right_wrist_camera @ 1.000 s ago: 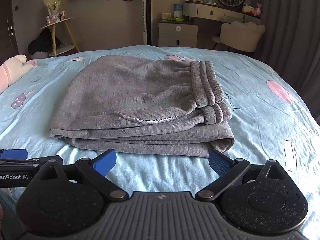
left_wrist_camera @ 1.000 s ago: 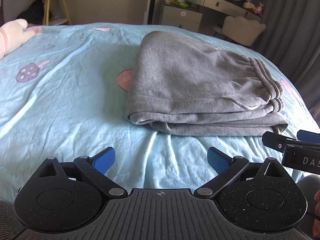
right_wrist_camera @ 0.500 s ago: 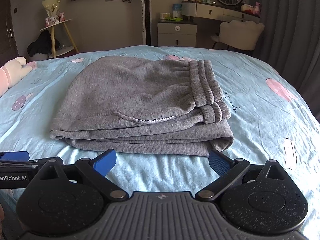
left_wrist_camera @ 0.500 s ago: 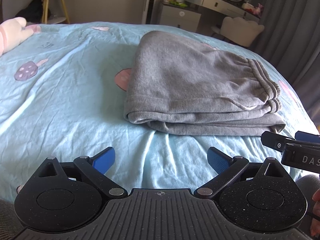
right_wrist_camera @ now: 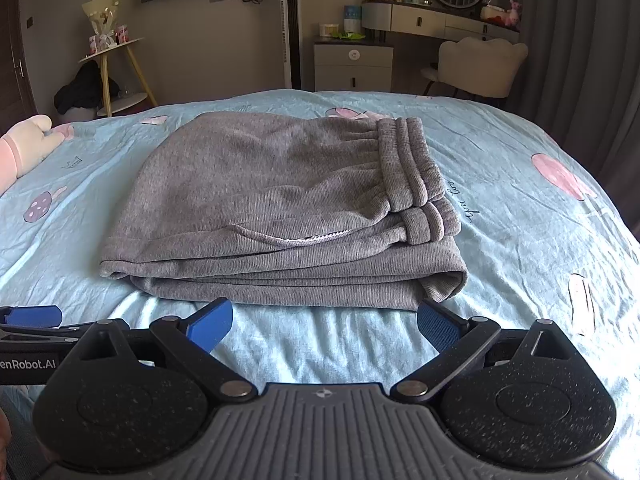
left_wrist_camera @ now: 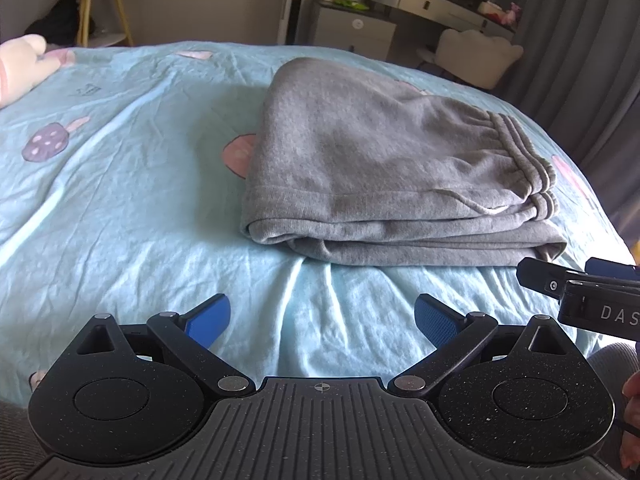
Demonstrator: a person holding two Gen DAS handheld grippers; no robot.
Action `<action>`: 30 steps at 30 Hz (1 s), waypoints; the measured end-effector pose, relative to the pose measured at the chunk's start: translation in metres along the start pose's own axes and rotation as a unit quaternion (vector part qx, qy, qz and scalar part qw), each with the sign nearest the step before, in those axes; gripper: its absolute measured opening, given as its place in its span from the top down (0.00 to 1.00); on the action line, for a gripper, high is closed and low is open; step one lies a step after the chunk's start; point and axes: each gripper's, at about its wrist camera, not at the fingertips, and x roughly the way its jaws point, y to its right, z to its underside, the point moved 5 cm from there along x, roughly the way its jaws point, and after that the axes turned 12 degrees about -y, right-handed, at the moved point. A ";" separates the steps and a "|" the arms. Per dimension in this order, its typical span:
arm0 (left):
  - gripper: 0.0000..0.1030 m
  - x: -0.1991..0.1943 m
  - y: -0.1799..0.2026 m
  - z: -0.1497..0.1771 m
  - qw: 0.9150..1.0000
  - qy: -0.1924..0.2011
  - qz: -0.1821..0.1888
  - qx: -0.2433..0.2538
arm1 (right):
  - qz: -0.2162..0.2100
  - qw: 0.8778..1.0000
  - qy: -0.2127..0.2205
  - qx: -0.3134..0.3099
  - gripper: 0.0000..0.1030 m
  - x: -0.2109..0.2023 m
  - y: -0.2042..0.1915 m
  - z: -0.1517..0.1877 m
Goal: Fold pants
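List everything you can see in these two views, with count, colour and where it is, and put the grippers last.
pants: one, grey, folded into a stack on the middle of the bed, waistband to the right
bed sheet: one, light blue with pink and purple prints, under the pants
plush toy: one, pink and cream, at the left edge of the bed
side table: one, yellow legs, far left by the wall
nightstand: one, white and grey, behind the bed
vanity desk: one, with a round mirror and bottles, far right
chair: one, cream, at the vanity
curtain: grey, right wall
left gripper: open, blue pads, above the sheet short of the pants
right gripper: open, blue pads, just before the pants' near edge
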 end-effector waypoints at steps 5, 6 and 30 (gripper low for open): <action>0.02 0.000 0.000 0.000 1.000 -0.002 0.002 0.000 | 0.000 1.000 0.000 0.000 0.04 0.000 0.000 0.000; 0.02 0.000 0.000 0.000 1.000 -0.002 0.002 0.000 | 0.000 1.000 0.000 0.001 0.04 0.000 0.000 0.000; 0.02 -0.005 0.003 0.000 1.000 0.024 0.012 0.017 | 0.001 1.000 -0.005 0.009 0.04 0.001 0.003 0.001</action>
